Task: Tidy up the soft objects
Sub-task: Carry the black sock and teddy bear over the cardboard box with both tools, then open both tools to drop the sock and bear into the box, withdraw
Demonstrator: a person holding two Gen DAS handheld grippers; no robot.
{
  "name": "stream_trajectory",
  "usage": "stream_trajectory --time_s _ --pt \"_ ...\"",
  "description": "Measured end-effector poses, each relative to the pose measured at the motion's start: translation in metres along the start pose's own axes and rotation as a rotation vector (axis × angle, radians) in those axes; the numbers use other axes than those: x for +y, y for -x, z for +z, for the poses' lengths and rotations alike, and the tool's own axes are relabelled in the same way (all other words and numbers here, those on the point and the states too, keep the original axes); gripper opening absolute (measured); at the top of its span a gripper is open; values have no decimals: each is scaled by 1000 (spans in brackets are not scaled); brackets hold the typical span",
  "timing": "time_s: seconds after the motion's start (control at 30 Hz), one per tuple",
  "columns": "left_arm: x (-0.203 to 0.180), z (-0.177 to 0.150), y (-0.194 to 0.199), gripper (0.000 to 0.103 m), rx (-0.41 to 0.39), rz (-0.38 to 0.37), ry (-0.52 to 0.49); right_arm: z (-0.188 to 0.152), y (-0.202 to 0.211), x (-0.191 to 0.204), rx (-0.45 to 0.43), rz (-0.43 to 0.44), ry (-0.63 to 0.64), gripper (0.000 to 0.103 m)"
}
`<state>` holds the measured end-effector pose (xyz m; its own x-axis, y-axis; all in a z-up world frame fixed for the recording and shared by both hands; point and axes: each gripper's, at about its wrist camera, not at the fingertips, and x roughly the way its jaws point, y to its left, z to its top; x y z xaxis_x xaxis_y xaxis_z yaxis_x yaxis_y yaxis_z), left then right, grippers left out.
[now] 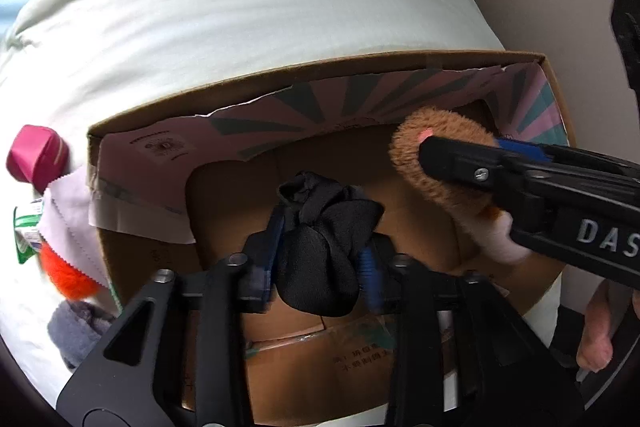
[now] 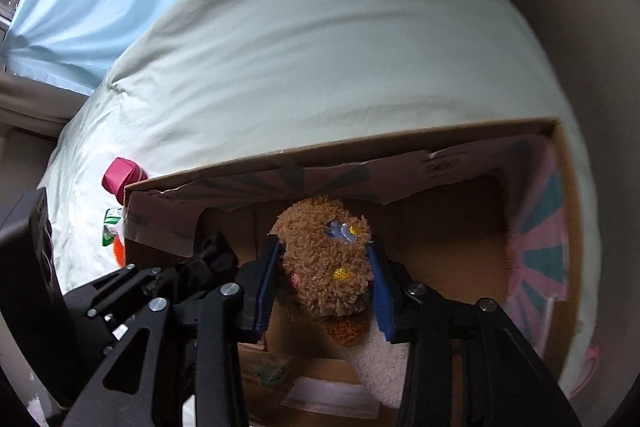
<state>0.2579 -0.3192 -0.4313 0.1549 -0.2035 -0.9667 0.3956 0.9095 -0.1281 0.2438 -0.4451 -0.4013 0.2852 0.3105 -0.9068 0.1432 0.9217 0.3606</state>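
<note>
While one box [image 1: 320, 67] holds two toys.

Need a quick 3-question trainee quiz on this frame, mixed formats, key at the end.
1. True or false: the brown plush toy sits between the right gripper's jaws.
2. What is between the left gripper's jaws? A black cloth; B spoon; C cup.
3. Fill in: both grippers point down into the open ___ box.
Key: 1 true; 2 A; 3 cardboard.
</note>
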Motion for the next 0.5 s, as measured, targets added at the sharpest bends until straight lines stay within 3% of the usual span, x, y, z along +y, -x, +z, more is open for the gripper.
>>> stream_trajectory --time_s 0.03,0.07,0.1,0.13,0.2,0.4,0.5 --pt "-3 0 2 92 1 16 -9 0 -2 -1 12 0 -4 46" --pt "-4 0 4 103 -4 30 -15 0 -3 -2 14 -14 -3 49" --pt "-5 -2 7 103 -19 37 -23 -1 -3 -2 7 -31 1 62" --pt "-6 -3 8 103 -16 49 -34 -2 -2 -2 2 -42 6 85" --pt "-5 -6 8 103 -3 60 -36 -4 2 -6 -3 -42 11 101" --pt "7 -5 19 103 -15 34 6 -13 15 -9 -37 -44 37 101" --pt "7 -6 30 103 -33 63 5 -16 25 -8 -67 -42 43 101"
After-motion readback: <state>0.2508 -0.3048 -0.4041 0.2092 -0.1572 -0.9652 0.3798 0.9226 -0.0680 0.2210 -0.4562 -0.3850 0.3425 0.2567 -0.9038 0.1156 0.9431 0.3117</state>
